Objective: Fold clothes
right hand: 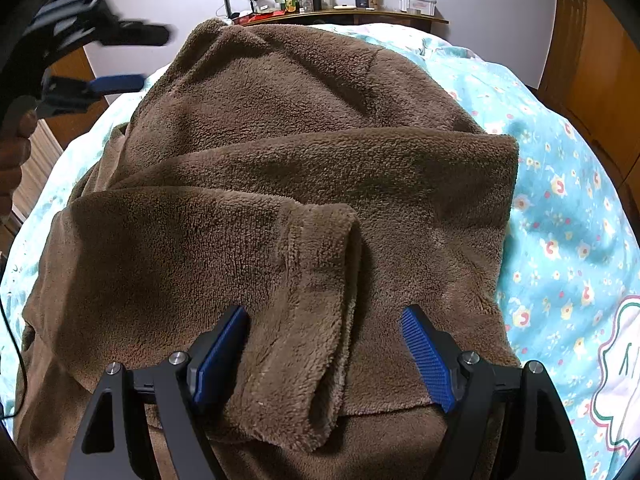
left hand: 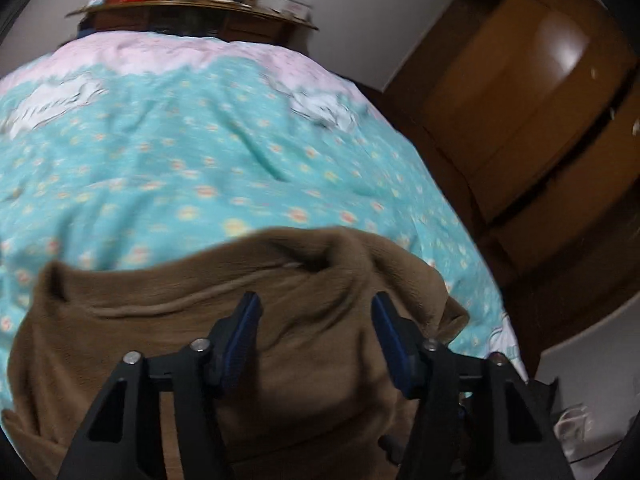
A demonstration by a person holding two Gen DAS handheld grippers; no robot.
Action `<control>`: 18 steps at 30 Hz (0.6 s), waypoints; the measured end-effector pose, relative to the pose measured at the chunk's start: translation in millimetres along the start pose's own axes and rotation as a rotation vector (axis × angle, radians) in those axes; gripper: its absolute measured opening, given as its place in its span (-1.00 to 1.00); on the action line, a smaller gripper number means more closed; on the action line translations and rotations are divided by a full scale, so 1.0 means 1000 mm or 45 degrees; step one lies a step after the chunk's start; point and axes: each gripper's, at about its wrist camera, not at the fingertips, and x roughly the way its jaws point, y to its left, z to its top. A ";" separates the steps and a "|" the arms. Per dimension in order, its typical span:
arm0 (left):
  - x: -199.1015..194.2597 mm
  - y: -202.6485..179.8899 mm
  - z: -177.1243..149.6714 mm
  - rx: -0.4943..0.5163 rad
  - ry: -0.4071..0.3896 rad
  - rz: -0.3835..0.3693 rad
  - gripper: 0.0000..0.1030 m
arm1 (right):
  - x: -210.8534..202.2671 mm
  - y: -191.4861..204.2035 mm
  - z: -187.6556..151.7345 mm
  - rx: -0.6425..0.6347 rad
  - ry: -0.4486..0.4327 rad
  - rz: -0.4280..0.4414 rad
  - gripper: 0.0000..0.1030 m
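Note:
A brown fleece garment (right hand: 304,152) lies spread on the bed, with two sleeves folded across its body. In the right wrist view my right gripper (right hand: 324,314) is open just above it, and the nearer folded sleeve (right hand: 304,320) runs between its blue pads. My left gripper (right hand: 154,58) shows blurred at the upper left, held by a hand (right hand: 14,152), open and in the air beside the garment's far end. In the left wrist view the left gripper (left hand: 316,308) is open over the garment's (left hand: 180,340) bunched edge and holds nothing.
A teal flowered quilt (left hand: 180,152) covers the bed (right hand: 560,220). A cluttered headboard shelf (right hand: 344,10) stands behind it. Wooden wardrobe doors (left hand: 520,100) rise along the right side. A thin black cable (right hand: 16,352) hangs at the left.

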 end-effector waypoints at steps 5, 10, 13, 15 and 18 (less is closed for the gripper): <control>0.036 -0.018 0.026 0.021 -0.043 0.235 -0.04 | -0.003 -0.006 0.001 0.007 -0.004 0.010 0.58; 0.056 -0.015 0.057 0.012 -0.113 0.387 -0.15 | -0.006 -0.013 0.003 0.033 -0.008 0.029 0.58; 0.066 -0.003 0.061 -0.052 -0.079 0.391 -0.16 | -0.006 -0.016 0.004 0.035 -0.005 0.028 0.58; 0.055 0.000 0.056 -0.055 -0.110 0.343 -0.15 | -0.007 -0.017 0.005 0.038 -0.004 0.031 0.58; 0.027 0.005 0.049 -0.086 -0.146 0.309 -0.15 | -0.009 -0.020 0.005 0.047 -0.004 0.041 0.58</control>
